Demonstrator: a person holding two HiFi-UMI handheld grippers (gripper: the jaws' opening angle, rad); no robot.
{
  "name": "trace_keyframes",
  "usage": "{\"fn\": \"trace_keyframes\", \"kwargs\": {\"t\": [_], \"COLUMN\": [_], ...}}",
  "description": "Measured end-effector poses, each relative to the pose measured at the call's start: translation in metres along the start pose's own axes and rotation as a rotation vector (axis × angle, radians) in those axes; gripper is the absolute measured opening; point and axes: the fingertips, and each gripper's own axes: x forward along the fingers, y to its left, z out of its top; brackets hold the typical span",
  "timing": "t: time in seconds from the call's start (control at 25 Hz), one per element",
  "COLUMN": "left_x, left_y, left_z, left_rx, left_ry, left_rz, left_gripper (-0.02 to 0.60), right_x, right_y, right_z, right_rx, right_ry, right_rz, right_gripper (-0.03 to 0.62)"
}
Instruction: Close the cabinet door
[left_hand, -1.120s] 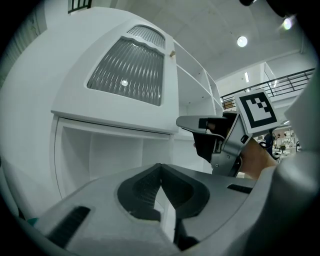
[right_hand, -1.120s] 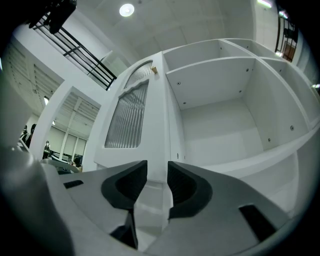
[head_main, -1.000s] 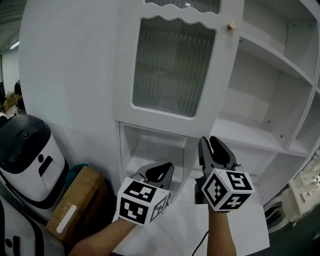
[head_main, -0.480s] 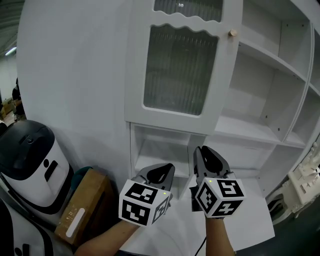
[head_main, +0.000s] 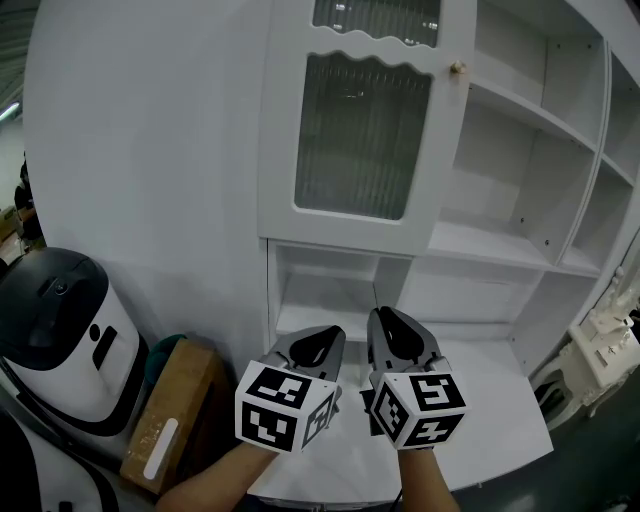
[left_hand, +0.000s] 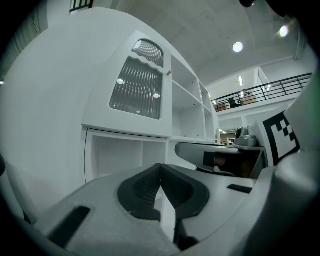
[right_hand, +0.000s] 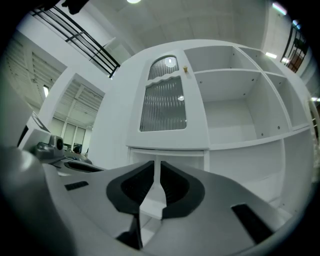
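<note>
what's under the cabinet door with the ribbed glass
Two open white compartments sit side by side below the cabinet door. Nothing shows in the parts in view; the left gripper covers the front of the left one's floor.

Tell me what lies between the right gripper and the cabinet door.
Nothing. In the head view the stretch from the right gripper, its jaws closing on nothing, up to the cabinet door is bare; only open lower compartments show behind.

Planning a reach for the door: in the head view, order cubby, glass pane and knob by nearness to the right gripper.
1. Cubby, low, just ahead of the right gripper, whose jaws are closing on nothing.
2. Glass pane, above the cubby.
3. Knob, highest, upper right.
</note>
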Motion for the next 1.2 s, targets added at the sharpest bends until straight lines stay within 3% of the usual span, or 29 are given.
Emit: {"fn": "trace_keyframes", "kwargs": {"t": [0.52, 1.2], "left_x": [-0.033, -0.044], "left_y": [0.000, 0.001], "left_z": [-0.012, -0.014], "left_rx": [-0.005, -0.006], "left_ry": [0.011, 0.013], "left_rz": [-0.023, -0.021], "left_gripper": [0.011, 0.011], "right_x": [-0.024, -0.032], "right_y": [0.054, 0.064], "right_z": [-0.019, -0.026], "right_rx": [-0.035, -0.038], "right_ry": [0.055, 0.070], "right_rz": [0.012, 0.012], "right_gripper": [0.021, 0.021]}}
